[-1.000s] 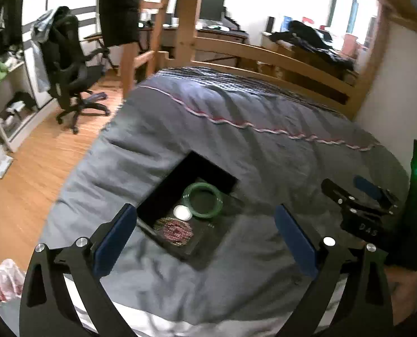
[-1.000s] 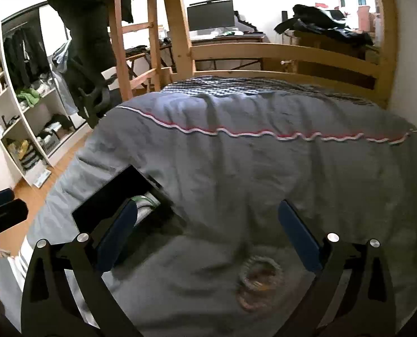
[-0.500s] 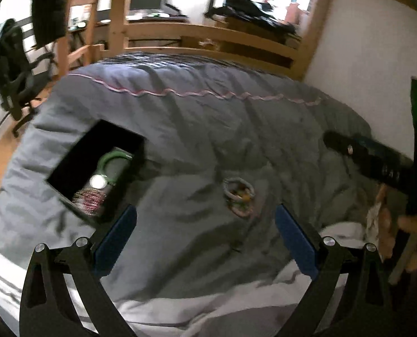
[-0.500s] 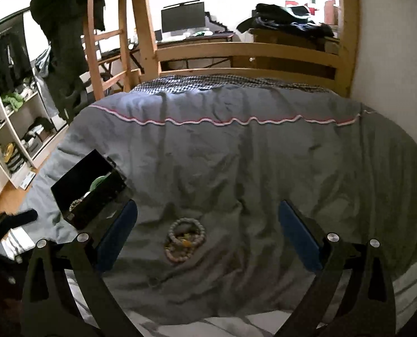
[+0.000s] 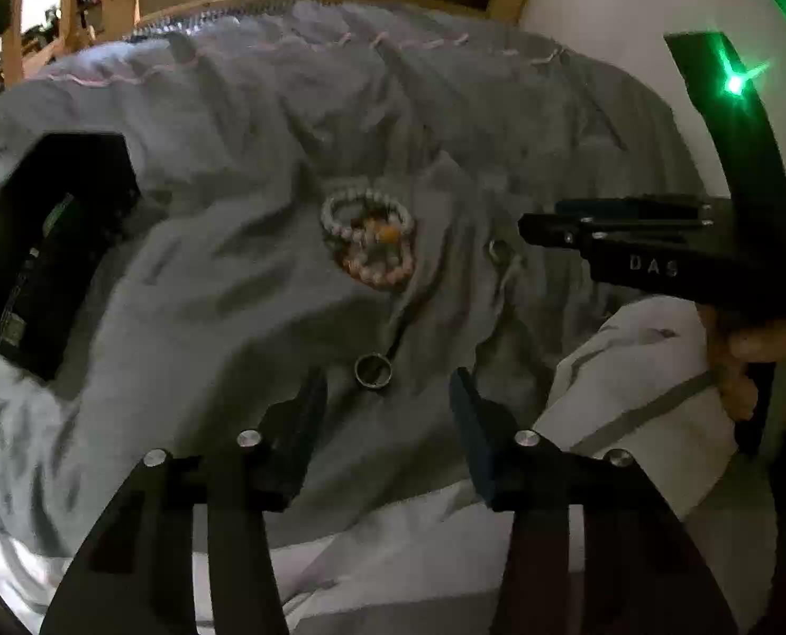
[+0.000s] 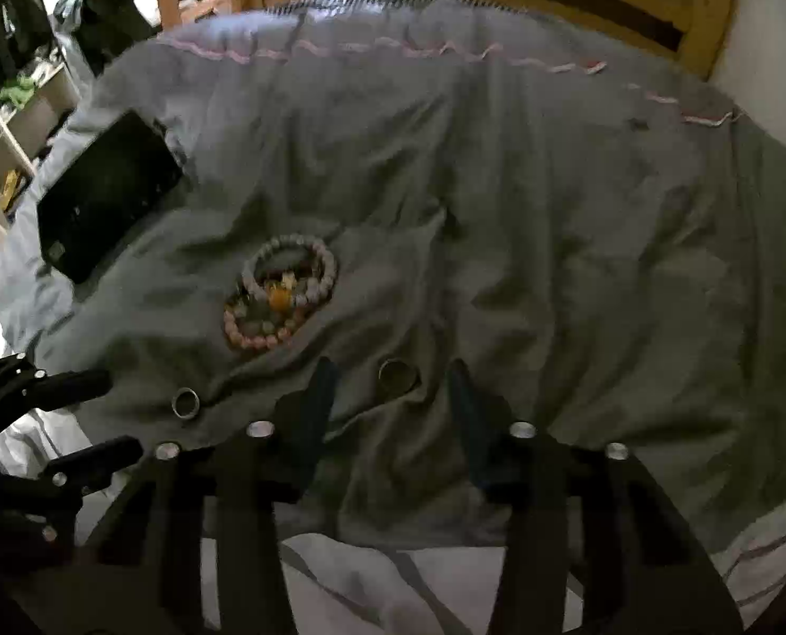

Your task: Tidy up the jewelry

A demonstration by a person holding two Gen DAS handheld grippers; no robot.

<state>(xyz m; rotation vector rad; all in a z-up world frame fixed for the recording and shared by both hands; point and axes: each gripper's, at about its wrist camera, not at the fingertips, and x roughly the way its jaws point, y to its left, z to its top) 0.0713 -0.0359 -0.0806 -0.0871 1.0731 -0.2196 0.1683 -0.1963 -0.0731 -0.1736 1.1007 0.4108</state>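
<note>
"DAS" on right hand-held gripper [image 5: 625, 222] body (pale lettering).

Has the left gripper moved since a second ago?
Yes. The left gripper has come down and rightward, away from the black box, over a ring on the duvet; its jaws are closing.
</note>
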